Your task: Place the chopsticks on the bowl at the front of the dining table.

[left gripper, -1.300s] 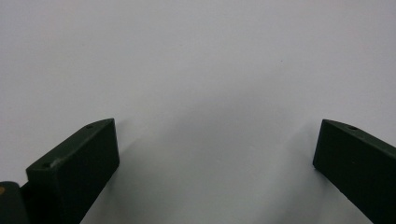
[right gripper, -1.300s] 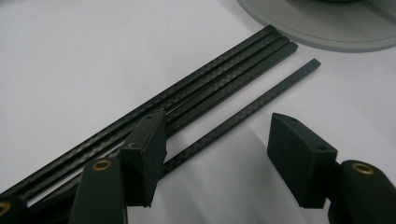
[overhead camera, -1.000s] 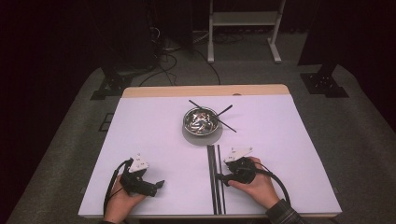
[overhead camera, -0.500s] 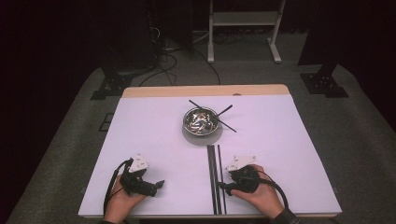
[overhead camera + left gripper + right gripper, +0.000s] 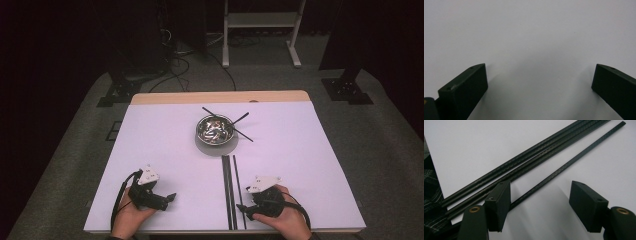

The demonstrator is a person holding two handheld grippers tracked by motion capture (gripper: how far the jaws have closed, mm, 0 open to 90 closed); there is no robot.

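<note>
Several long black rods (image 5: 229,190) lie side by side on the white table (image 5: 310,165), running from the near edge toward a metal bowl (image 5: 215,131). My right gripper (image 5: 244,212) lies near the front edge just right of them, pointing left, open. In the right gripper view the right gripper (image 5: 540,187) has its jaws wide apart over a thin rod (image 5: 564,167), which passes close by the left jaw, untouched. A thicker pair of rods (image 5: 524,167) lies beyond it. My left gripper (image 5: 167,199) rests at the front left, open over bare table (image 5: 531,37).
The bowl holds small shiny pieces, and more black sticks (image 5: 242,127) cross behind and beside it. A wooden strip (image 5: 220,96) edges the table's far side. Beyond stand a white frame (image 5: 260,30), cables and dark stands on the floor.
The right hand has drawn its gripper back toward the table's near edge and slightly right. The left hand has stayed put.
</note>
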